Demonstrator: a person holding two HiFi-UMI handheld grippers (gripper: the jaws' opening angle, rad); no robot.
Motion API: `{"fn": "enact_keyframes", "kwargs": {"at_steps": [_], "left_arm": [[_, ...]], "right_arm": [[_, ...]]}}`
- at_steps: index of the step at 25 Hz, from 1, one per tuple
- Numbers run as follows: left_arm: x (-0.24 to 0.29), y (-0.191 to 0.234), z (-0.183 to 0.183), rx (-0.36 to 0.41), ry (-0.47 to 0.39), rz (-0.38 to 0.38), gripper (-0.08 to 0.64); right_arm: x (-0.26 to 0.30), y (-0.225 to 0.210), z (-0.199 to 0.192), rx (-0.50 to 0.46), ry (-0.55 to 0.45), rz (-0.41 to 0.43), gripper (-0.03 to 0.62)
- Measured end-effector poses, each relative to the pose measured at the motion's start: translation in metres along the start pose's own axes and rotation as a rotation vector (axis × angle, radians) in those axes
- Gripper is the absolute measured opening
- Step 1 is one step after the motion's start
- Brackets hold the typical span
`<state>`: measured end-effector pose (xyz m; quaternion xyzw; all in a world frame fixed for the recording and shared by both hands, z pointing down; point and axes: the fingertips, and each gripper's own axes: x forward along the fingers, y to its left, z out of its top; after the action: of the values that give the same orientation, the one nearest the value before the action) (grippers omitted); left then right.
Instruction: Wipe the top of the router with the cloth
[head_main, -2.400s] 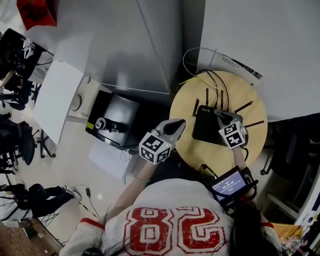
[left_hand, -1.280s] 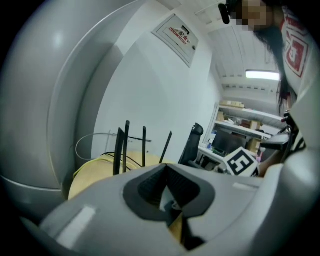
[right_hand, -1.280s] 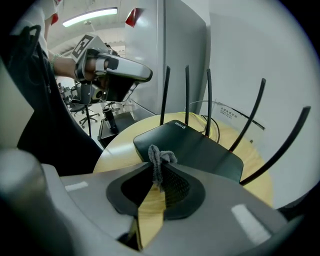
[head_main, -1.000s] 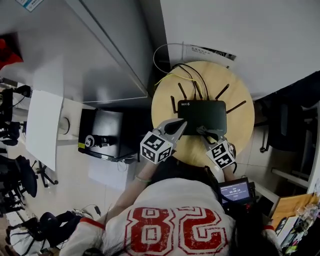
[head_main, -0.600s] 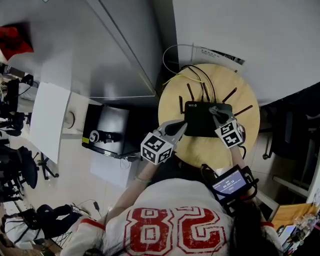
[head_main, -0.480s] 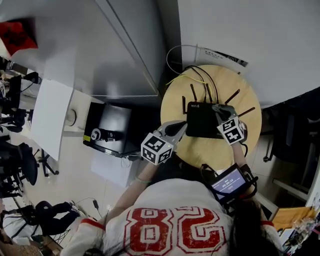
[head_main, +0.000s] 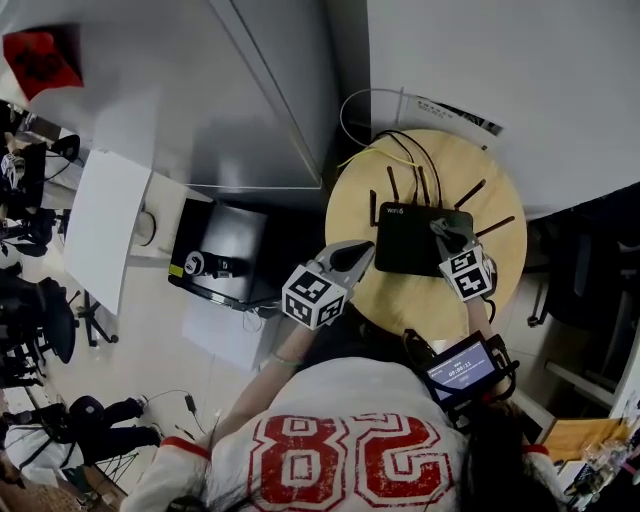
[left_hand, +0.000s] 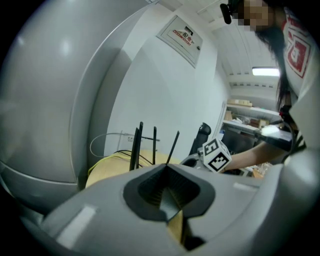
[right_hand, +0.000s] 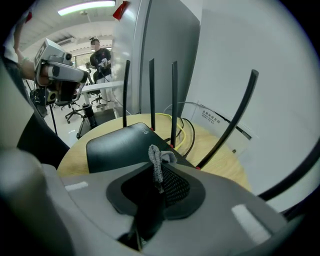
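A: Round wooden surface (head_main: 410, 300) tucked against white wall panels, black router (head_main: 410, 240) toward the back of it, antennas up. Seen the right gripper (head_main: 445, 230)?

B: Jaws closed on the grey cloth (right_hand: 156, 157), low over the router's right end, near the rear edge. Cannot tell whether touching the lid or just above it.

A: And the left gripper (head_main: 362, 250)?

B: Jaws pressed together on nothing, hanging at the near-left rim of the surface, apart from the router. Not bracing anything.

A: Hence the worry. Likely to slide the router on a firm stroke: light-looking casing, smooth wood, no second hold.

B: Close to the antennas too. Could knock the tilted right antenna (right_hand: 227, 119) on a sweep toward the rear, or snag the cloth's loose tuft on it.

A: Then the cables (right_hand: 183, 134) behind — yellow and black, looping off the back. Might tug loose if shoved that way.

B: Only a small tuft showing past the jaws, besides. Risks dragging hard plastic across the lid rather than cloth — scuffing, not wiping.
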<state>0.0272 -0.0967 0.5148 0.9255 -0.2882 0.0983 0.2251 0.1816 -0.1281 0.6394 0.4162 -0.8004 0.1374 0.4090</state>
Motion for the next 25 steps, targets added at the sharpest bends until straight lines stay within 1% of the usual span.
{"fn": "enact_keyframes", "kwargs": {"at_steps": [11,16,20,25], "left_arm": [[0.029,-0.028,-0.004,0.013,0.028,-0.100,0.000],[0.042,-0.044,-0.006,0.025,0.039,-0.148,0.000],[0.047,-0.051,-0.007,0.030,0.044,-0.160,0.000],[0.043,-0.046,-0.006,0.032,0.037,-0.129,0.000]], "right_arm": [[-0.043,0.064,-0.039,0.016,-0.005,0.073,0.048],[-0.056,0.080,-0.051,0.041,-0.007,0.084,0.049],[-0.059,0.071,-0.046,0.003,-0.004,0.076,0.049],[-0.049,0.022,-0.039,-0.018,-0.018,-0.010,0.048]]}}
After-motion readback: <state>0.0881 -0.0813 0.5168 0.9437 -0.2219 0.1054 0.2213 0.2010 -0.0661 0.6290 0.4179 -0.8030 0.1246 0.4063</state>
